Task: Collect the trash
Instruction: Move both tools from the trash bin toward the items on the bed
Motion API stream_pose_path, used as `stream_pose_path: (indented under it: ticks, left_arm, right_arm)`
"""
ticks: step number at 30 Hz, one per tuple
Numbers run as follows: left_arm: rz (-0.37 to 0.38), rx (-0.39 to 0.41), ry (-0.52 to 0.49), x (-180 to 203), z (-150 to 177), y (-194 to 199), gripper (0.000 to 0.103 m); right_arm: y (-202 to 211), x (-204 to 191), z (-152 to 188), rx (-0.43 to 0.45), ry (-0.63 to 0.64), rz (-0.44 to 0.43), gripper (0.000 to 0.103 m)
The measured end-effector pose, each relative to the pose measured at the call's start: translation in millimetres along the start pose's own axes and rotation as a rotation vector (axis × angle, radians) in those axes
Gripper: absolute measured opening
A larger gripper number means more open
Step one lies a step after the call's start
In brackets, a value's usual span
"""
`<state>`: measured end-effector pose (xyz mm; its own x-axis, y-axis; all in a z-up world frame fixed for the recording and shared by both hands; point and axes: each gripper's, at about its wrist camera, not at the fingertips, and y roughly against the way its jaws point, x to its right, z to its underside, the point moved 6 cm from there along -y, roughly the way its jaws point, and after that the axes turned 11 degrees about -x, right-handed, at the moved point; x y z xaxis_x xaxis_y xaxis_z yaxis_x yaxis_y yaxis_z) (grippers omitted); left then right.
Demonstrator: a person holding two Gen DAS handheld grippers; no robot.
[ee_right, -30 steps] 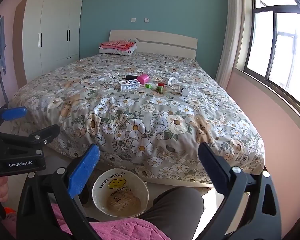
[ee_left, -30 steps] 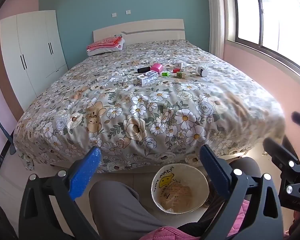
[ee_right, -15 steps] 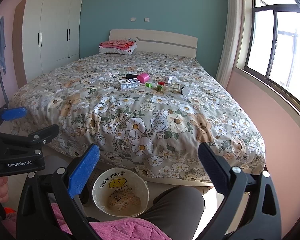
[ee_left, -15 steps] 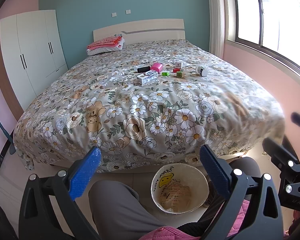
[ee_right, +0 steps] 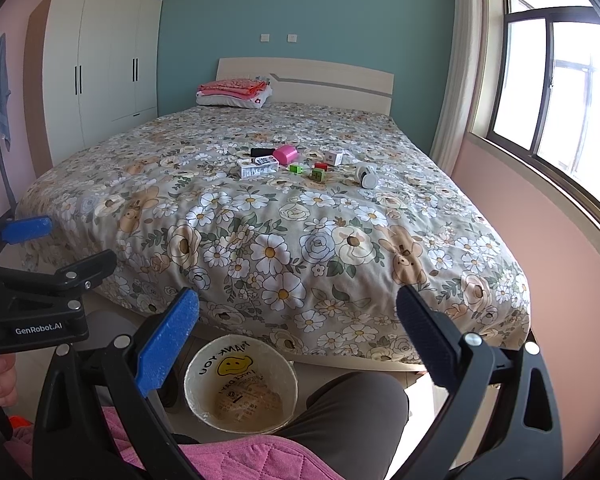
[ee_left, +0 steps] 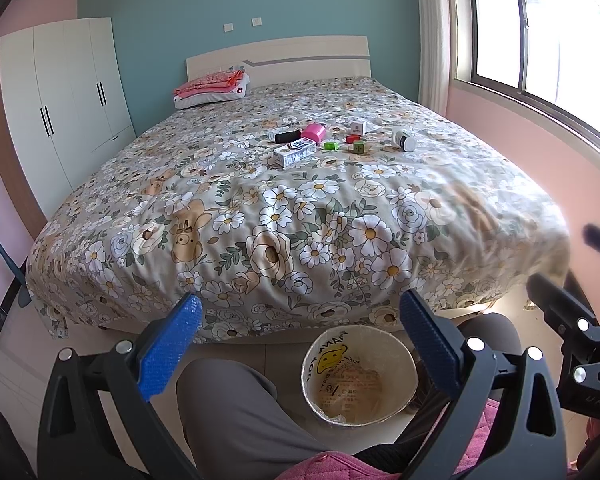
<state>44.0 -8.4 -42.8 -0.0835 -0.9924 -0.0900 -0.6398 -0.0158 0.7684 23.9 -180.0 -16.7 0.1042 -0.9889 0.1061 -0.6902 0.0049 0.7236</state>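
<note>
Small trash items lie mid-bed on the floral cover: a white box (ee_left: 294, 153), a black cylinder (ee_left: 287, 136), a pink cup (ee_left: 314, 132), small green cubes (ee_left: 331, 145), a red piece (ee_left: 353, 138), a white cube (ee_left: 358, 127) and a white bottle (ee_left: 404, 139). They also show in the right wrist view: the white box (ee_right: 257, 167), the pink cup (ee_right: 285, 154), the white bottle (ee_right: 366, 175). A smiley-lined trash bin (ee_left: 359, 372) (ee_right: 241, 384) stands on the floor between the person's knees. My left gripper (ee_left: 300, 344) and right gripper (ee_right: 298, 338) are open, empty, far from the items.
The bed (ee_left: 260, 216) fills the middle. A white wardrobe (ee_left: 60, 96) stands left, a window (ee_left: 540, 32) and pink wall right. Folded pink bedding (ee_left: 212, 84) lies by the headboard. The person's legs (ee_left: 236, 412) and a pink cushion (ee_right: 236, 456) are below the grippers.
</note>
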Motion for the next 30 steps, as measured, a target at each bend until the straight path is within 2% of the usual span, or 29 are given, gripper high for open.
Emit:
stream_pose_path:
  ticks: [30]
  left_arm:
    - [0.001,-0.003,0.004,0.1,0.7,-1.8,0.1]
  right_arm:
    - [-1.2,-0.5,-1.0,-0.001,0.003,0.0,0.096]
